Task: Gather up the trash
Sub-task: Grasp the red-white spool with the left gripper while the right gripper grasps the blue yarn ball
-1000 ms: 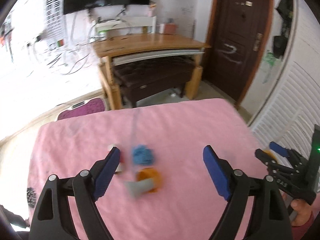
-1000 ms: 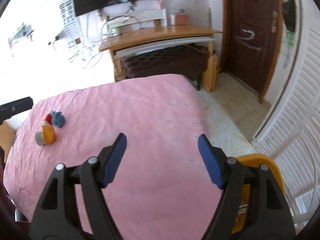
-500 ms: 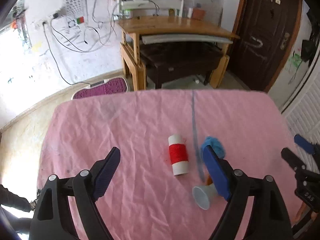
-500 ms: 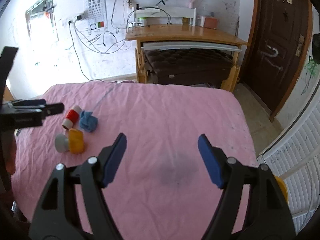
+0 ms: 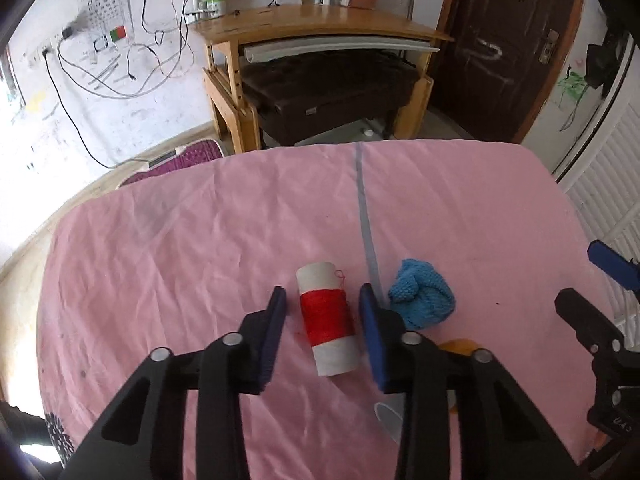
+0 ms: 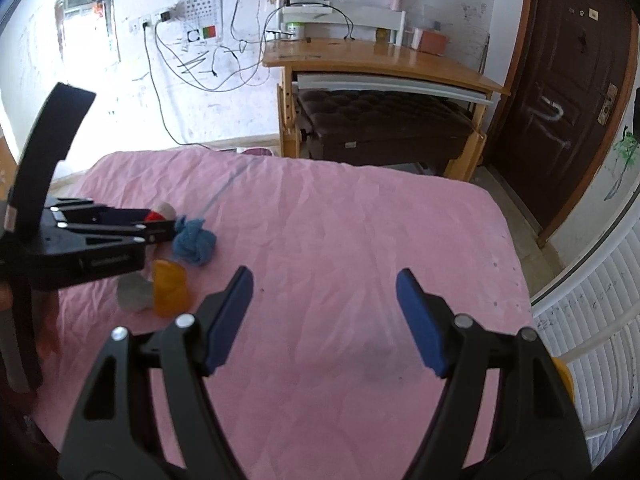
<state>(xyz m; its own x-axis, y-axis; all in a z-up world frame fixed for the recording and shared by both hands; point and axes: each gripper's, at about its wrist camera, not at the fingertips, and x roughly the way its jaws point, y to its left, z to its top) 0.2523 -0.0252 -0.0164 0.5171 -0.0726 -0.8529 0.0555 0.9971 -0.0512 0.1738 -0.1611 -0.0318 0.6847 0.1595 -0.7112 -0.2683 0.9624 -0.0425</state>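
Three pieces of trash lay close together on the pink cloth [image 5: 168, 264]: a spool of red thread [image 5: 327, 322], a blue knitted wad [image 5: 423, 299] just to its right, and an orange bottle [image 6: 170, 287] with a grey cap [image 6: 134, 293] nearer the camera, mostly hidden behind the left gripper in its own view. The left gripper [image 5: 322, 330] straddled the spool with its jaws partly closed, one pad on each side and a thin strip of cloth showing between pad and thread, so nothing was gripped yet. Seen from the right wrist, it reached in low over the cluster. The right gripper [image 6: 325, 320] hung wide open over bare cloth near the right side of the table, holding nothing, well apart from the trash. A yellow rim [image 6: 563, 376] showed at the table's near right edge, possibly the bin, though too little was visible to be sure.

The likely next step was squeezing the spool. Because it lay on its side with its length running along the pads, a squeeze that met it off-centre could have rolled it forward or away, out of the jaws. The right pad sat just beside the knitted wad, so closing might also have snagged the wool and dragged it along. Pressing too low could have pinched the wrinkled cloth.
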